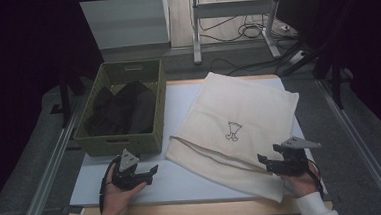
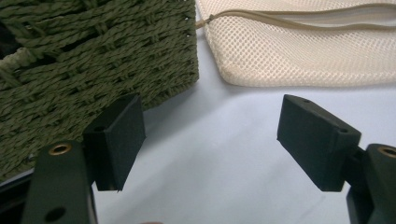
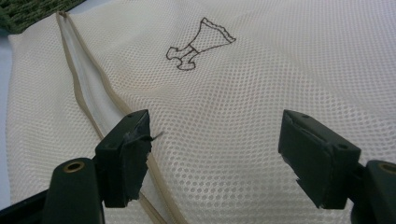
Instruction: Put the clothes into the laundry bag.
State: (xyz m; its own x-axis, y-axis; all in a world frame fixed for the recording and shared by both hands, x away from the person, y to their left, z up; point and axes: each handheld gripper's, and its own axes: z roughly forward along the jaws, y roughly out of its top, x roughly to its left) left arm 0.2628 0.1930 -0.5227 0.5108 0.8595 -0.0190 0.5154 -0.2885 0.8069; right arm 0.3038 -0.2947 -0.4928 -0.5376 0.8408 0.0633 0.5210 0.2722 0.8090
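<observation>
Two grippers at the near edge of the table (image 1: 193, 190), both with jaws spread wide and nothing between the pads; left gripper (image 1: 150, 173) low over the white tabletop just beside the near corner of the woven olive basket (image 1: 150, 137), aimed toward the corner of the cream mesh laundry bag (image 1: 239, 114) where the zipper (image 2: 289, 22) begins; right gripper (image 1: 263, 163) hovering over the bag's near right part, one pad just above the zipper line, as the right gripper view shows; bag spread flat and slantwise across the middle and right of the table, zipper edge turned toward the person, probably so that the opening can be reached from both ends; basket just left of the bag, loaded with dark clothing (image 1: 121, 109), likely set close so that garments can go from one to the other; judged the very start, zipper apparently shut and untouched; no brand or readable writing anywhere; only a small dark outline drawing (image 3: 198, 43) of a garment on the mesh.
</observation>
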